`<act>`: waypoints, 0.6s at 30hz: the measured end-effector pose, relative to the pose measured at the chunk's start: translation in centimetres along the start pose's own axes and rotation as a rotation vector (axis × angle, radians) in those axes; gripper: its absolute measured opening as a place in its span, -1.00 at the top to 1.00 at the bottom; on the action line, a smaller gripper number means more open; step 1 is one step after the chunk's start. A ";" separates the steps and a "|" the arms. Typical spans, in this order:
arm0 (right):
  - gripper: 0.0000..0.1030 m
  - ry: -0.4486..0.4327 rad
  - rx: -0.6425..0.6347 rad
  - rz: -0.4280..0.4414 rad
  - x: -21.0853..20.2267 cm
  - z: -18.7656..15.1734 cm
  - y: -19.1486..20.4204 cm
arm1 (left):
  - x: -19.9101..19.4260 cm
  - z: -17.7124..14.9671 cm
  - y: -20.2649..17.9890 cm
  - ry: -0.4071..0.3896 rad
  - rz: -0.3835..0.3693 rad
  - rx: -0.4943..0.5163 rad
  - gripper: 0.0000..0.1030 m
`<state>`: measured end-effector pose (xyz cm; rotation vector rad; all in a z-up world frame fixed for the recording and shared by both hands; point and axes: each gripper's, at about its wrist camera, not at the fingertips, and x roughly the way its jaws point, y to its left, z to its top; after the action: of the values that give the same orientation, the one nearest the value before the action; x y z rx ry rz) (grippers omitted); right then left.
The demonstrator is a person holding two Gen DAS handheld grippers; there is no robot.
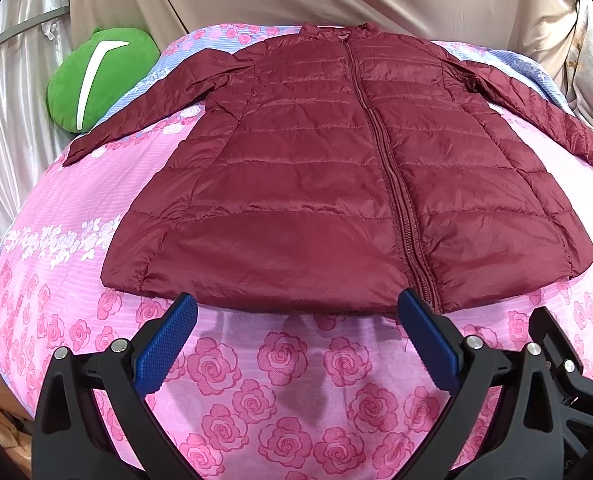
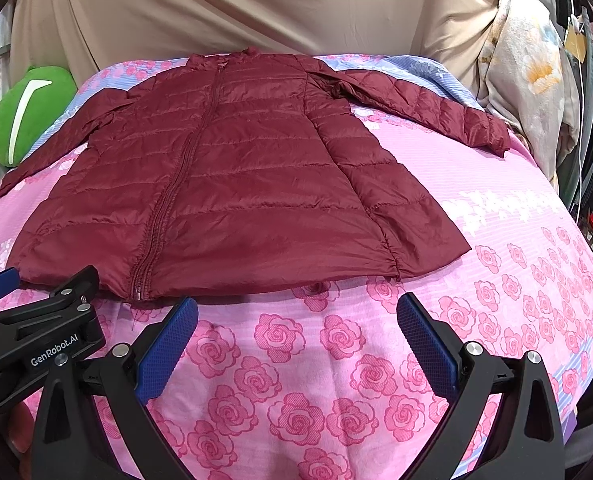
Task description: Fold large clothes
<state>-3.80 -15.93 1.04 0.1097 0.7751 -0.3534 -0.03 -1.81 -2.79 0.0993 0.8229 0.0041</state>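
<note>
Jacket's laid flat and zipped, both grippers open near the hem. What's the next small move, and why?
Probably bring the right gripper to the right sleeve to fold it in. The maroon jacket lies flat on the pink bedsheet, sleeves spread wide, nothing folded yet; the left gripper is also open and empty.

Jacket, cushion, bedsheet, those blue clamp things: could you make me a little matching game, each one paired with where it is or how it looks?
Things:
1. jacket
2. cushion
3. bedsheet
4. left gripper

Descriptions:
A. green, at the bed's far left edge
B. open, empty, at the near hem
C. maroon, zipped, spread flat with sleeves out
D. pink with a rose print

Pairs: 1-C, 2-A, 3-D, 4-B
</note>
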 end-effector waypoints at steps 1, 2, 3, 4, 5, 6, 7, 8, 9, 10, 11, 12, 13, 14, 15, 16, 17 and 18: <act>-0.90 0.001 0.000 0.000 0.1 0.0 0.0 | 0.0 0.0 0.0 0.000 -0.001 0.000 -0.90; -0.90 0.001 0.000 -0.001 0.1 -0.1 0.0 | 0.0 0.0 0.0 0.001 -0.001 0.000 -0.90; -0.90 0.001 0.000 -0.002 0.1 -0.1 0.0 | 0.0 0.0 0.0 0.001 -0.002 0.000 -0.90; -0.90 0.001 0.000 -0.001 0.1 -0.1 0.0 | 0.0 0.0 0.0 0.001 -0.002 0.000 -0.90; -0.90 0.002 -0.002 0.000 0.1 -0.1 -0.1 | 0.1 0.0 0.0 0.002 -0.003 -0.001 -0.90; -0.90 0.001 -0.002 0.002 0.1 0.0 0.0 | 0.2 0.0 0.1 0.005 -0.007 -0.001 -0.90; -0.90 0.001 -0.005 0.005 0.2 -0.1 -0.1 | 0.3 0.0 0.1 0.007 -0.013 -0.001 -0.90; -0.90 0.000 -0.008 0.010 0.2 -0.1 -0.1 | 0.4 0.1 0.2 0.011 -0.026 -0.002 -0.91; -0.90 0.000 -0.011 0.015 0.3 0.0 -0.2 | 0.6 0.2 0.4 0.016 -0.044 -0.005 -0.91; -0.90 -0.003 -0.014 0.014 0.5 0.1 -0.3 | 0.7 0.3 0.6 0.021 -0.055 -0.011 -0.91; -0.90 -0.007 -0.015 0.010 0.6 0.3 -0.5 | 0.8 0.5 0.9 0.020 -0.060 -0.021 -0.91; -0.90 -0.013 -0.010 0.004 0.7 0.6 -1.0 | 0.9 0.7 1.0 0.018 -0.060 -0.028 -0.91; -0.90 -0.013 -0.005 0.004 0.9 0.9 -1.3 | 1.0 1.0 1.3 0.015 -0.058 -0.038 -0.91; -0.90 -0.013 0.003 0.006 1.1 1.3 -1.6 | 1.1 1.2 1.4 0.013 -0.058 -0.044 -0.91; -0.90 -0.009 0.022 0.017 1.5 1.8 -2.6 | 1.2 1.6 1.8 0.007 -0.062 -0.050 -0.91; -0.90 -0.004 0.031 0.022 1.7 2.4 -2.8 | 1.3 1.9 1.9 0.003 -0.062 -0.052 -0.91; -0.90 -0.002 0.044 0.027 2.0 2.9 -3.5 | 1.5 2.3 2.1 -0.003 -0.060 -0.052 -0.91; -0.90 0.002 0.066 0.032 2.5 3.7 -4.6 | 1.6 2.8 2.4 -0.015 -0.058 -0.049 -0.91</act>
<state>-1.28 -21.74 2.06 0.1842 0.7628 -0.3489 3.17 0.39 -1.91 0.0289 0.8100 -0.0305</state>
